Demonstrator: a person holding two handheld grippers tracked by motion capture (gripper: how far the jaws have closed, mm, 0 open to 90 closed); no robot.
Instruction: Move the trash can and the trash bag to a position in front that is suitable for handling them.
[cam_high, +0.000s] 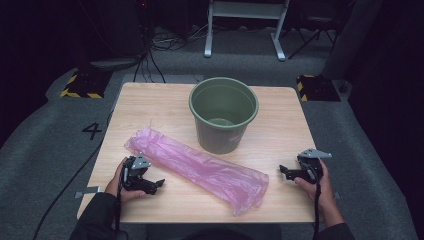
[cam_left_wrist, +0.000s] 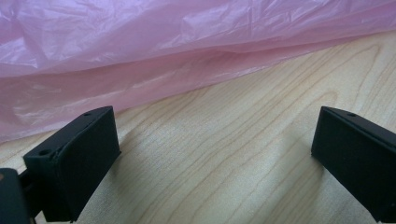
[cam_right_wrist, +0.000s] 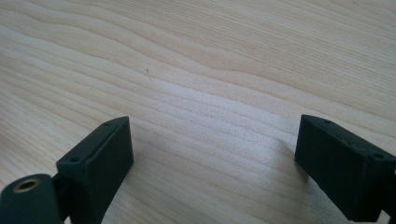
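On the wooden table, each hand-held gripper gapes wide and empty beside the pink bag.

bag on table | bucket just behind, perhaps touching

I see the high view as dim, the room behind nearly black, with the table lit softly from overhead. It looks slightly soft and grainy. Both gripper views are brighter, with a pale sheen on the wood and faint shadows beside the jaws.
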